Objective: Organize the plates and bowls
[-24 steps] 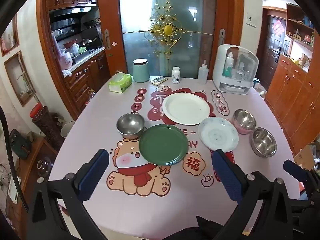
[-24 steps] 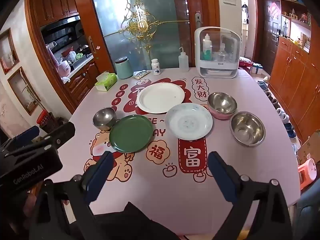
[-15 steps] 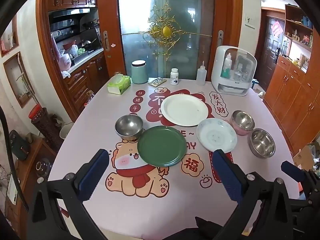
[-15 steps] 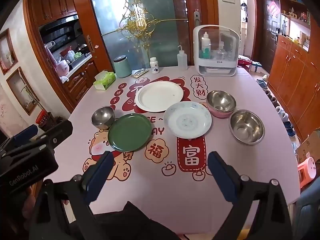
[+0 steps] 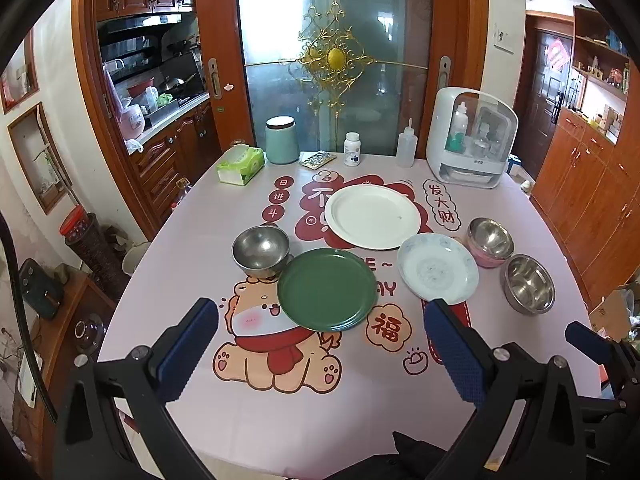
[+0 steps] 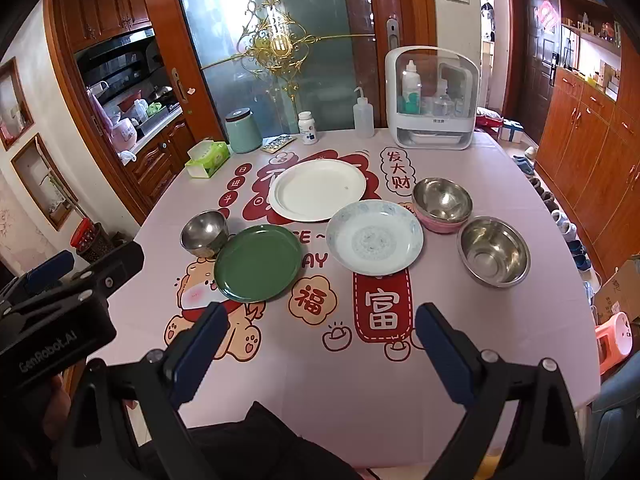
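Both claws, left (image 5: 320, 344) and right (image 6: 320, 344), spread wide and empty above the near bench (image 6: 360, 400) edge; round green plate (image 5: 327, 289) just ahead of left, pale blue patterned plate (image 6: 374, 237) ahead of right, steel bowls flanking.

Both wrist views look steeply down over the near table edge (image 5: 320, 440), sharing the whole tabletop (side by side).

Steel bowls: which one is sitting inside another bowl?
The steel bowl on the right, behind the pale patterned plate: it is nested in a pink bowl. The other two steel bowls stand alone on the tablecloth.
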The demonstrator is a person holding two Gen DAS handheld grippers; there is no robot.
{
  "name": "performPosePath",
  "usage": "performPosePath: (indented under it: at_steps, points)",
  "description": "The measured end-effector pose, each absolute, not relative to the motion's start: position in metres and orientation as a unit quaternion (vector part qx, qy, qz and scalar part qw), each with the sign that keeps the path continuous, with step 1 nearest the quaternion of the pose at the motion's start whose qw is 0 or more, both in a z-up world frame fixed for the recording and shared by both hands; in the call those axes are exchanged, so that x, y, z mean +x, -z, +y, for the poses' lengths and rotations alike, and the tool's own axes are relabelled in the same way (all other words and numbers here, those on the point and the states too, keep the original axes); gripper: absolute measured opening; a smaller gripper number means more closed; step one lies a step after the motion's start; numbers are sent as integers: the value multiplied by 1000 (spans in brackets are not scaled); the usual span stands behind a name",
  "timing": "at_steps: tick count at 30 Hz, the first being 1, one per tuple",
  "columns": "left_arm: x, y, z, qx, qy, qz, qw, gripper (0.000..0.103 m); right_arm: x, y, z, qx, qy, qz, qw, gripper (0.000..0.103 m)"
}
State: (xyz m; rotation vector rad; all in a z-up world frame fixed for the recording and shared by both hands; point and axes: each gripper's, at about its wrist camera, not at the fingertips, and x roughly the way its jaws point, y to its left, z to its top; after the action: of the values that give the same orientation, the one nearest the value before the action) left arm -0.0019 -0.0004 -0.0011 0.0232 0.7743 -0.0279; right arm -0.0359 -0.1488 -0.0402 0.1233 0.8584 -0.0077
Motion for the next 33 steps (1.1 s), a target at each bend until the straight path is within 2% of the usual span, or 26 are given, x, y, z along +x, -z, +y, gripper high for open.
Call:
performPosePath:
  at_steps: [33]
  points:
    - [-3, 8, 14, 17, 12, 385, 923, 102, -35, 43, -154, 63, 3, 421, 905, 96]
